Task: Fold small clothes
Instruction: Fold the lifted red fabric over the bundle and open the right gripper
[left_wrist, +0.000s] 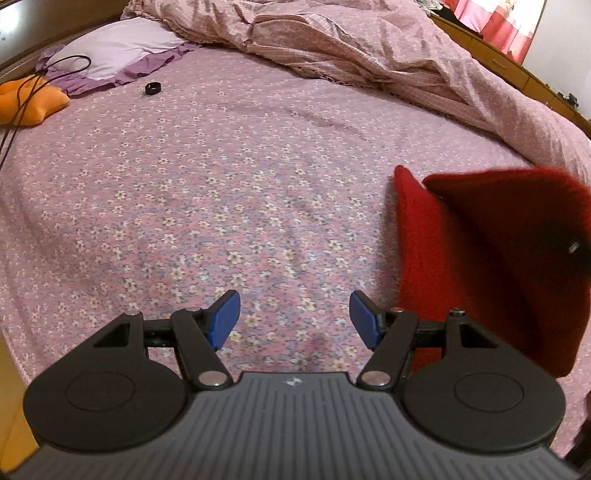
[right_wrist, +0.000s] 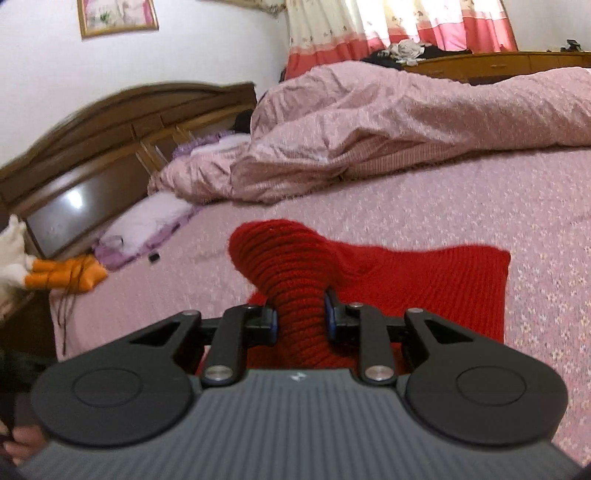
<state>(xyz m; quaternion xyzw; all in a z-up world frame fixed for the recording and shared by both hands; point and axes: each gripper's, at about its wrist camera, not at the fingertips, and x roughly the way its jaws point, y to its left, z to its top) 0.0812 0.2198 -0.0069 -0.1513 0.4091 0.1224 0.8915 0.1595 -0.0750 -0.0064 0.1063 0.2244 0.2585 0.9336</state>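
Home bedroom: bed (right_wrist: 480, 192), wooden headboard (right_wrist: 110, 147), pillow (left_wrist: 110, 51), curtains (right_wrist: 388, 26).

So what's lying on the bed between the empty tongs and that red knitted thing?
Nothing: in the left wrist view only bare flowered bedsheet separates the open left tongs from the red knit garment off to their right.

left gripper (left_wrist: 294, 320): jaws apart, empty, angled downward | right gripper (right_wrist: 301, 321): jaws pinched on red knit garment (right_wrist: 424, 288)
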